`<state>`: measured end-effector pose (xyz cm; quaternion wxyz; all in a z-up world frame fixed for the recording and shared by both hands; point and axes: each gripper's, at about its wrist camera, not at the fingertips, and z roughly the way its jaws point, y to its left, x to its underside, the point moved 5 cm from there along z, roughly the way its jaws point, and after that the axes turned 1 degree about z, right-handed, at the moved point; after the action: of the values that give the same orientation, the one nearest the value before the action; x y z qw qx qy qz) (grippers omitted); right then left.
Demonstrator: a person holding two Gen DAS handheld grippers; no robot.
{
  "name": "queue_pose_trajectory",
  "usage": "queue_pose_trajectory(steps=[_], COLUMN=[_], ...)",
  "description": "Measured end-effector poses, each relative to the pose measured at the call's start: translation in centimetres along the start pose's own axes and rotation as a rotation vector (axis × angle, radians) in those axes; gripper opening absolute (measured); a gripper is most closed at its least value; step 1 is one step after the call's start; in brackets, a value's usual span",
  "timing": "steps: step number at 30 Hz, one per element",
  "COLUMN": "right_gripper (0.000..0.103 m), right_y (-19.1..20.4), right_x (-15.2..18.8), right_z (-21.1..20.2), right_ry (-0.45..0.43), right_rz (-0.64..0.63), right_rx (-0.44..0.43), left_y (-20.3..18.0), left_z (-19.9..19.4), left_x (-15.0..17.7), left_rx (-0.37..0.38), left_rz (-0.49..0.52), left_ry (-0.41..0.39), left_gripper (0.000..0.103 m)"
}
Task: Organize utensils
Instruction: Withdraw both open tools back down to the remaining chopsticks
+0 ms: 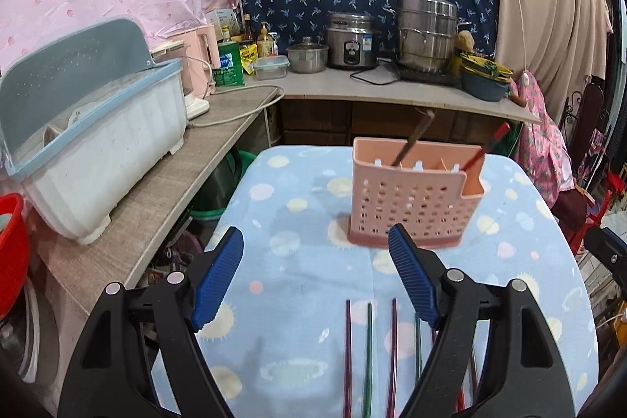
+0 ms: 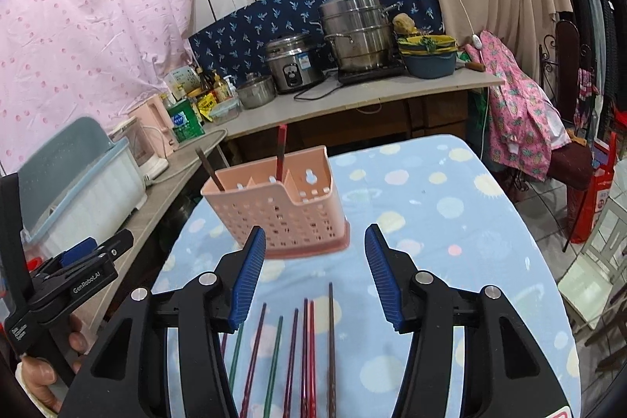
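Blue cloth dotted with pale circles covers the worktop [image 2: 470,222], and nearest the cameras a loose row of chopsticks [image 2: 309,351] lies on it, red, green, purple and brown, their tips toward the holder and set close together, two of the red ones touching. Both claws hover above that row with nothing between the pads: the left claw [image 1: 315,277] has its jaws wide apart, the right claw [image 2: 315,273] somewhat less wide, both empty. Because the sticks lie so close, a closing claw could catch two at once or nudge a neighbour so that it rolls on the soft cloth toward the edge. Further on stands the pink perforated utensil holder [image 2: 282,218], already carrying a brown chopstick [image 2: 209,169] at one end and a red chopstick [image 2: 280,153] in another compartment, both leaning. It looks light, so a stick pushed against its rim might tip or slide it, and the narrow dividers leave little room for a slanted entry.
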<state>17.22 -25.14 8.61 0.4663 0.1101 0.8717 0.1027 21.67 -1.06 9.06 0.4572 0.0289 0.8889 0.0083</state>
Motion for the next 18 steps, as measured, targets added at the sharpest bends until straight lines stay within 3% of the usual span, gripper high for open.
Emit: queue_pose_trajectory(steps=[18], right_gripper=[0.051], right_y=[-0.3], right_x=[8.3], right_z=[-1.0], right_ry=[0.121], right_rz=[-0.063], right_rx=[0.039], left_y=[-0.2], left_z=[-0.6], left_x=[9.5], left_rx=[0.013], left_rz=[0.017], left_ry=[0.169], left_gripper=[0.073])
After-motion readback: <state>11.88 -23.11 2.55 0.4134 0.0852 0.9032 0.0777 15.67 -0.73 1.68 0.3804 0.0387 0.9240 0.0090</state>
